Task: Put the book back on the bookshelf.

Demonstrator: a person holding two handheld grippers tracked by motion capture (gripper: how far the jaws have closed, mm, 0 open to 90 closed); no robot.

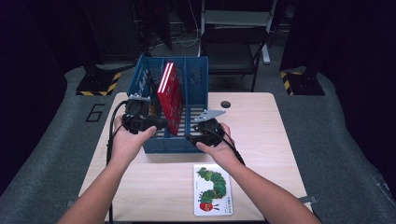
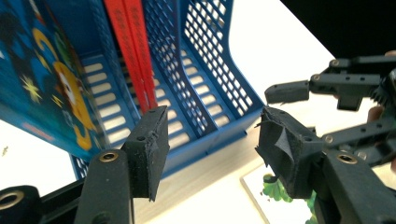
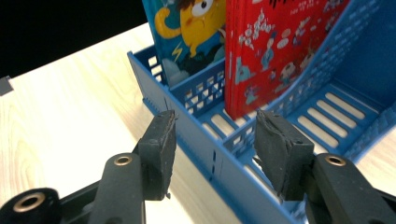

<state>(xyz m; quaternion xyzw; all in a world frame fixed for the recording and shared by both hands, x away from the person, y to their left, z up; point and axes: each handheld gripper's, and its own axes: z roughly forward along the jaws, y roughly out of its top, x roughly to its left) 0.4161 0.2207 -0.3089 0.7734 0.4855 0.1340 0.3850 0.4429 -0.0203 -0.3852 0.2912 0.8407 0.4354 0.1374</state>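
The blue perforated plastic file rack (image 1: 173, 140) with three upright slots stands near the middle of the pale wooden desk (image 1: 261, 135), its low front wall facing the person. A thin red picture book (image 1: 170, 97) stands upright, slightly tilted, in the middle slot. In the left gripper view a blue picture book with a yellow cartoon figure (image 2: 42, 79) stands in the slot beside the red one; the right gripper view shows the two books side by side with a perforated divider between them. The third slot holds nothing.

The left tongs (image 1: 156, 124) hover at the rack's front left corner, just beside the red book's lower edge; their jaws stand moderately apart with nothing between them. The right tongs (image 1: 190, 138) sit at the front wall on the right side, also moderately open; in the right gripper view the rack's front wall runs through the gap between the pads (image 3: 159, 149), and I cannot tell that they press on it.

On the desk in front of the rack, near the person's right forearm, lies a flat white book with a green caterpillar on its cover (image 1: 213, 189), well apart from the rack. A black folding chair (image 1: 233, 51) stands behind the desk.
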